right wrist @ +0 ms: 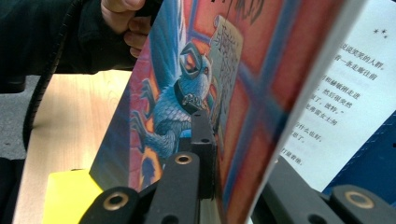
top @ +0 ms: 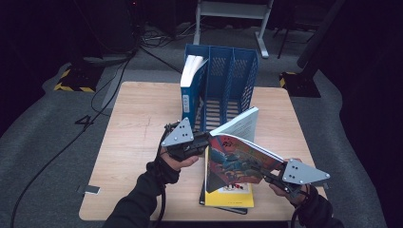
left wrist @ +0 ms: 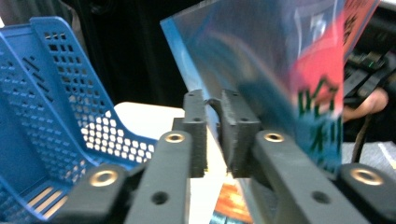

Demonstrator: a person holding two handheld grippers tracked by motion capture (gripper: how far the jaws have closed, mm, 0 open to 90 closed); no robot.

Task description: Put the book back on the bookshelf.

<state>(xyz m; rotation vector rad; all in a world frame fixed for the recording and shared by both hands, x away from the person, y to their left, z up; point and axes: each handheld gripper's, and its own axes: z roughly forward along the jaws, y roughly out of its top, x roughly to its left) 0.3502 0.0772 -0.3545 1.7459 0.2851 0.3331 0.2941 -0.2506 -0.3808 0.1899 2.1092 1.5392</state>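
wooden table (top: 138, 137) below — both grippers' fingers clamp the tilted book (top: 237, 159) from opposite edges.

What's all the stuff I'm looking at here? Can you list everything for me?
Table: one, light wood, centre of the high view, on grey carpet.
File rack: one, blue, perforated, three compartments, at the table's far edge.
Blue book: one, blue with white pages, upright in the rack's left compartment.
Colourful book: one, red and blue illustrated cover, held tilted above the table between both grippers.
Yellow book: one, yellow cover, flat on the table near its front edge, on a darker book.
Cables: several, black, on the floor at left.
Left gripper: one, black, at the colourful book's edge.
Right gripper: one, black, clamped on the colourful book.
Hands: two, dark sleeves, from the bottom.
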